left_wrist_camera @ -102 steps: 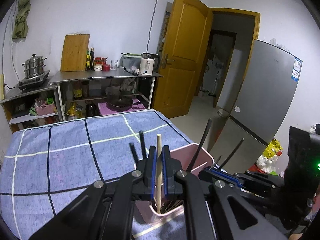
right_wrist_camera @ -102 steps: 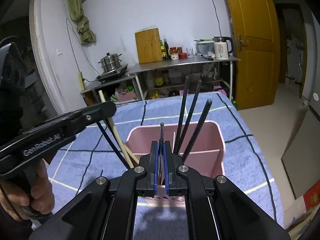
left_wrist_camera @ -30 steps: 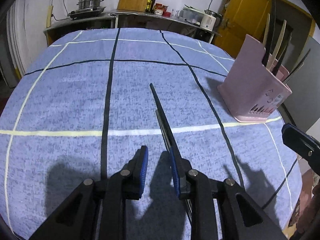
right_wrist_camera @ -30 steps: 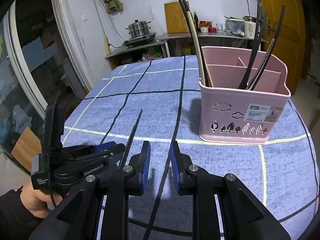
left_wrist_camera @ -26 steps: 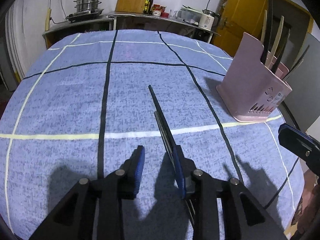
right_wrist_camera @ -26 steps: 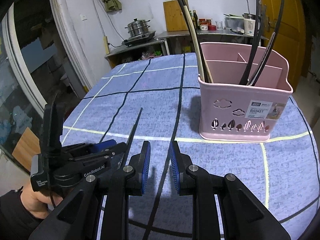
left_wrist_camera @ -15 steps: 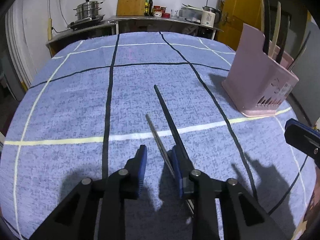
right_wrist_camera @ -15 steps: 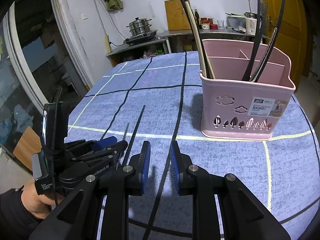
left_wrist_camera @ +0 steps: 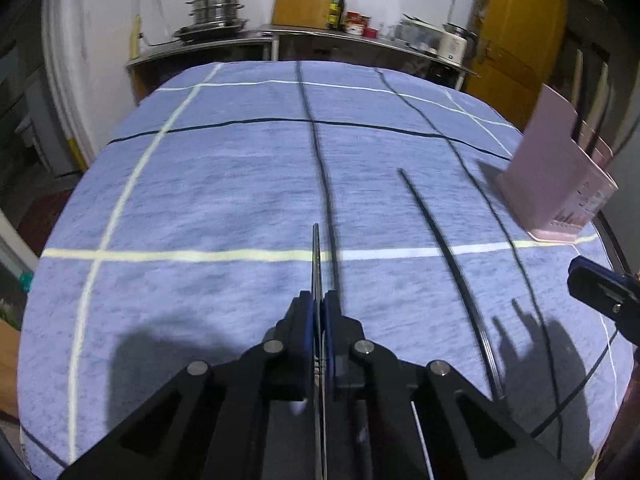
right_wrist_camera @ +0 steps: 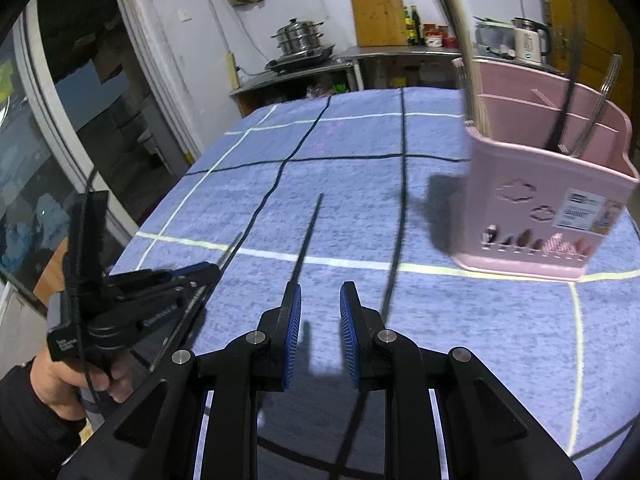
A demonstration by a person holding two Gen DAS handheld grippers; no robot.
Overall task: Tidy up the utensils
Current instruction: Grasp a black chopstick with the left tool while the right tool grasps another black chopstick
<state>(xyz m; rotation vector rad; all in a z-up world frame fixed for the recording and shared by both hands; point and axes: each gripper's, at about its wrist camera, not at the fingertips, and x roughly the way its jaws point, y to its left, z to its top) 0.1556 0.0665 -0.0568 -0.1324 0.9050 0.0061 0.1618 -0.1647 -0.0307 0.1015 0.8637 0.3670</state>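
My left gripper is shut on a thin silver chopstick that sticks out forward over the blue checked cloth. A black chopstick lies on the cloth to its right. In the right wrist view the same black chopstick lies just ahead of my right gripper, close to its left finger; the jaws stand open with nothing between them. The left gripper with the silver chopstick sits to the left, held by a hand. The pink utensil basket stands at the right, holding black, wooden and metal sticks.
The basket is near the table's right edge. Behind the table stand a steel counter with a steamer pot, a cutting board, bottles and a kettle. A yellow door is at the back right. A glass door is on the left.
The left gripper's jaws closed on the thin silver chopstick and carried it left, away from the black chopstick, which stays on the cloth. The right gripper shifted slightly, still open.
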